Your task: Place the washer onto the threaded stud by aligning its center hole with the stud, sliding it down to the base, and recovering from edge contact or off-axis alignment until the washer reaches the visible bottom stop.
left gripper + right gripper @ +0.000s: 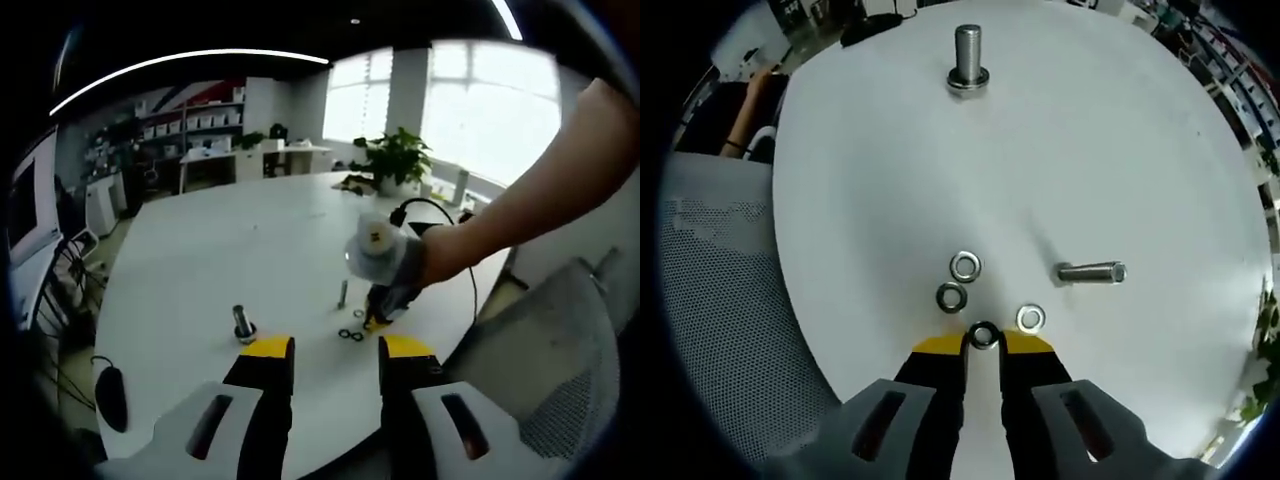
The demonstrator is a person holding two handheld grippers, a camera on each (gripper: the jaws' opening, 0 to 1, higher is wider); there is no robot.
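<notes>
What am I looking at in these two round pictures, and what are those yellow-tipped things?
A person holds a pair of tongs in each hand, and a camera rides on each pair. The left gripper view looks across a white table over the open left tongs toward the right tongs, held by a hand. The right gripper view looks down the right tongs, whose tips sit on either side of a dark washer. Nearby lie three more washers, a bolt on its side and an upright threaded stud.
</notes>
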